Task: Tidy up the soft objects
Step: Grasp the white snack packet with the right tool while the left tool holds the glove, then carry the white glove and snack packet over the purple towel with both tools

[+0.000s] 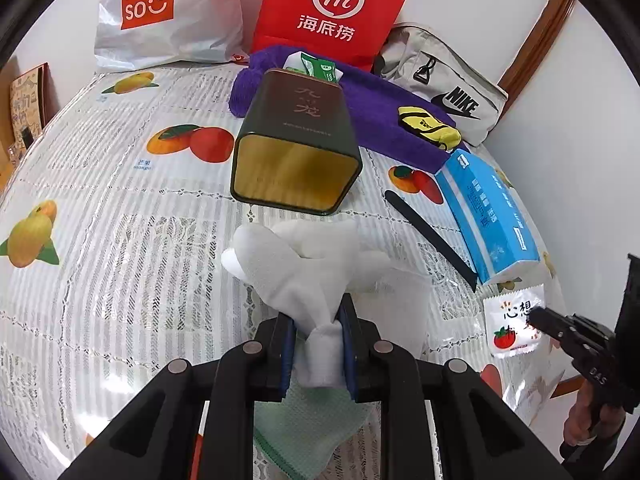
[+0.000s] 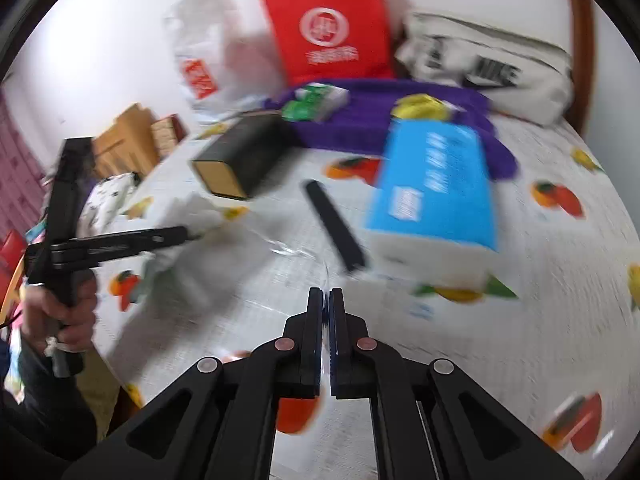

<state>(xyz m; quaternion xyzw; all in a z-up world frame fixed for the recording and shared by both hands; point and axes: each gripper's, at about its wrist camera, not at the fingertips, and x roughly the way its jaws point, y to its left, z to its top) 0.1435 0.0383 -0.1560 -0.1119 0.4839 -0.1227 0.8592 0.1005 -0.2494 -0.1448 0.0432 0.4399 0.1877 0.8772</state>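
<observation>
A crumpled white cloth (image 1: pixel 304 264) is pinched at its gathered end between the blue pads of the left tool (image 1: pixel 318 344), its loose folds billowing just in front of a dark square tin (image 1: pixel 296 140) that lies on its side, gold bottom facing the camera. Beneath the left tool a pale green cloth (image 1: pixel 304 424) lies flat on the surface (image 1: pixel 120 208), which is covered by a clear plastic sheet over a white lace-patterned cover printed with oranges, mangoes and persimmons.

To the right of the white cloth lie a flat black strip (image 1: pixel 432 236), a blue pack of tissues (image 1: pixel 488 216) and a small white sachet printed with a tomato (image 1: pixel 514 328). The right tool (image 2: pixel 329 296) has its fingers pressed together with nothing between them; in the left wrist view its tip sits over the sachet.

Farther back, a purple towel (image 1: pixel 372 116) carries a green packet (image 1: pixel 316 66) and a yellow-and-black rolled item (image 1: pixel 428 126). Against the white wall stand a white MINISO bag (image 1: pixel 164 12), a red Haidilao bag (image 1: pixel 332 12) and a grey Nike bag (image 1: pixel 444 80), beside a brown wooden frame (image 1: pixel 536 36). The right wrist view is blurred; it shows a hand (image 2: pixel 64 312) gripping the left tool's handle and cardboard boxes (image 2: pixel 132 140) beyond the surface's edge.
</observation>
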